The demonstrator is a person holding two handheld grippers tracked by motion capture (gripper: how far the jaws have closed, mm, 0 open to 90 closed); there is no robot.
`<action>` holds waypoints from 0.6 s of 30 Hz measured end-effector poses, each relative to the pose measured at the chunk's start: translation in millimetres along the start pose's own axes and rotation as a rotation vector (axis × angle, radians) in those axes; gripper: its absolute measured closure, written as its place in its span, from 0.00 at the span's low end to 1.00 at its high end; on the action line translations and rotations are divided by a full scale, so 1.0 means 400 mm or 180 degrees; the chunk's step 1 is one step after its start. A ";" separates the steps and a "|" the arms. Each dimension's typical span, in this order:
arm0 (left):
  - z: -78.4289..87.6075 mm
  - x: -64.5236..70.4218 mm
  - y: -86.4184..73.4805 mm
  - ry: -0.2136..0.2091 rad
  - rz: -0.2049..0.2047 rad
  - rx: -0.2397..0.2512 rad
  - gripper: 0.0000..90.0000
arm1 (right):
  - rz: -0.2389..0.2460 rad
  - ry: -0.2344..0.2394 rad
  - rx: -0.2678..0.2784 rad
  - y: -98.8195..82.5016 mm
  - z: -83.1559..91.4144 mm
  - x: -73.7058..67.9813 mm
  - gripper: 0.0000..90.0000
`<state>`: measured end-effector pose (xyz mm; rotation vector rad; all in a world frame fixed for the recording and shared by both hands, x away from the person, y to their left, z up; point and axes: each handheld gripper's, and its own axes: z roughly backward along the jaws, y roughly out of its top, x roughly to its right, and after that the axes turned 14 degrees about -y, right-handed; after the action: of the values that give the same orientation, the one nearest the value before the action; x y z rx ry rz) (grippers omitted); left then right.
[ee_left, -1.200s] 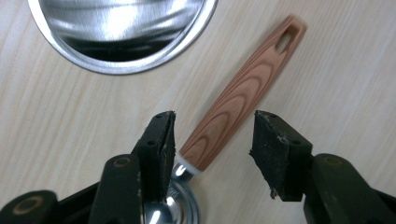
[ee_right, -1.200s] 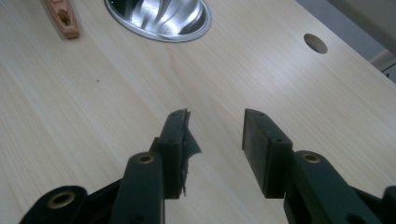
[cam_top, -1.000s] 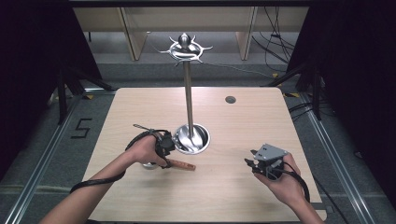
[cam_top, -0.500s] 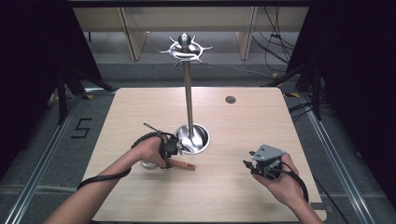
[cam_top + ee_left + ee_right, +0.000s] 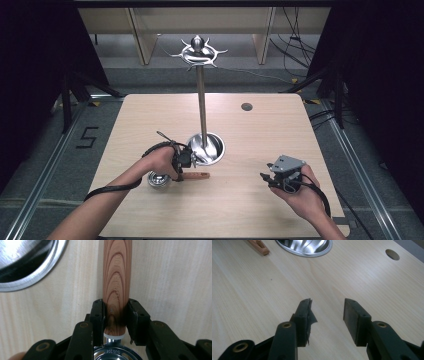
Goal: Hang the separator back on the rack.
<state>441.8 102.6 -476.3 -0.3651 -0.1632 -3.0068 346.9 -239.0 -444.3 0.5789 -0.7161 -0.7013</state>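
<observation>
A small steel strainer (image 5: 159, 179) with a wooden handle (image 5: 197, 175) lies flat on the table in front of the stand's round base (image 5: 207, 147). My left gripper (image 5: 182, 162) reaches down over the handle near the bowl end. In the left gripper view its jaws have just been closing and both pads now touch the sides of the wooden handle (image 5: 117, 277), with my left gripper (image 5: 116, 307) astride it. My right gripper (image 5: 272, 179) hovers low at the front right. My right gripper (image 5: 327, 307) is open, its jaws have just been widening, and nothing is between them.
A tall metal stand (image 5: 202, 100) with hooks at its top rises from the base at the table's middle. The base (image 5: 25, 262) lies close to the handle. A round hole (image 5: 246, 106) sits at the table's far right. Cables trail on the floor behind.
My left hand has shifted slightly toward the stand's base and settled lower over the wooden handle. The right hand has stayed where it was.
</observation>
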 end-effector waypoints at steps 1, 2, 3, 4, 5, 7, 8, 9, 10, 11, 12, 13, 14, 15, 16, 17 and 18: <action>-0.001 0.003 -0.002 0.0002 0.0038 0.0013 0.76 | 0.0000 -0.0002 0.0002 0.000 0.000 0.000 0.65; 0.001 0.005 -0.004 0.0004 0.0066 0.0000 0.76 | 0.0001 0.0001 0.0000 -0.001 -0.001 0.000 0.65; 0.001 0.008 -0.008 0.0032 0.0091 0.0037 0.76 | -0.0005 0.0003 -0.0006 -0.001 -0.001 0.000 0.65; 0.003 0.011 -0.012 0.0031 0.0120 0.0080 0.76 | 0.0003 0.0003 -0.0001 -0.001 -0.001 0.000 0.65; 0.006 0.014 -0.015 0.0039 0.0138 0.0114 0.76 | -0.0011 0.0004 -0.0009 -0.001 -0.001 -0.001 0.65; 0.013 0.016 -0.023 0.0114 0.0095 0.0203 0.76 | -0.0002 0.0007 -0.0005 0.000 -0.001 0.000 0.65; 0.016 0.019 -0.027 0.0135 0.0109 0.0269 0.76 | 0.0016 0.0001 -0.0004 0.000 -0.001 -0.001 0.65; 0.016 0.019 -0.027 0.0135 0.0109 0.0269 0.76 | 0.0016 0.0001 -0.0004 0.000 -0.001 -0.001 0.65; 0.022 0.025 -0.036 0.0145 0.0148 0.0375 0.76 | -0.0004 0.0006 -0.0015 -0.001 -0.001 -0.001 0.65; 0.025 0.028 -0.041 0.0147 0.0165 0.0446 0.76 | -0.0007 0.0005 -0.0015 -0.001 -0.002 -0.001 0.65; 0.028 0.031 -0.046 0.0141 0.0187 0.0515 0.76 | -0.0005 0.0002 -0.0012 0.000 -0.002 -0.001 0.65; 0.031 0.034 -0.051 0.0147 0.0206 0.0594 0.76 | -0.0034 0.0001 -0.0019 -0.001 -0.001 -0.002 0.65; 0.035 0.037 -0.057 0.0155 0.0228 0.0682 0.76 | -0.0007 -0.0006 -0.0004 -0.001 -0.002 0.000 0.65; 0.039 0.039 -0.064 0.0158 0.0248 0.0757 0.76 | -0.0006 -0.0013 0.0005 -0.001 -0.002 0.001 0.65; 0.042 0.043 -0.071 0.0179 0.0279 0.0871 0.76 | 0.0021 -0.0001 0.0015 -0.001 -0.003 0.002 0.65; 0.046 0.047 -0.079 0.0193 0.0302 0.0969 0.76 | 0.0011 -0.0001 0.0015 -0.001 -0.003 0.002 0.65; 0.046 0.053 -0.086 0.0195 0.0372 0.1143 0.76 | 0.0020 -0.0030 0.0048 -0.001 -0.005 0.004 0.65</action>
<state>421.5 136.6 -456.5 -0.2357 -0.6401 -2.7912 349.1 -240.1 -445.1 0.5873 -0.7323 -0.6937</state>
